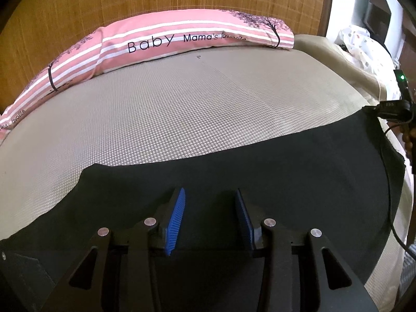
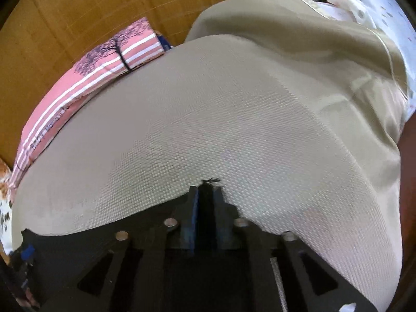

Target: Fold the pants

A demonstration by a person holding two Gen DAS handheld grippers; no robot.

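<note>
Grey mat [image 1: 182, 109]: black pants [image 1: 286, 161] beneath parted, empty left gripper [image 1: 210, 195]; right gripper [image 2: 206, 189] pinching their frayed corner.

Left hand-held gripper [image 1: 210, 195] gapes, angled down; right hand-held gripper [image 2: 206, 189] nearly closed.

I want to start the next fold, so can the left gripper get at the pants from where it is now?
Probably yes. The left gripper hangs right over the black pants with its blue pads apart and nothing between them; only cloth lies below.
</note>
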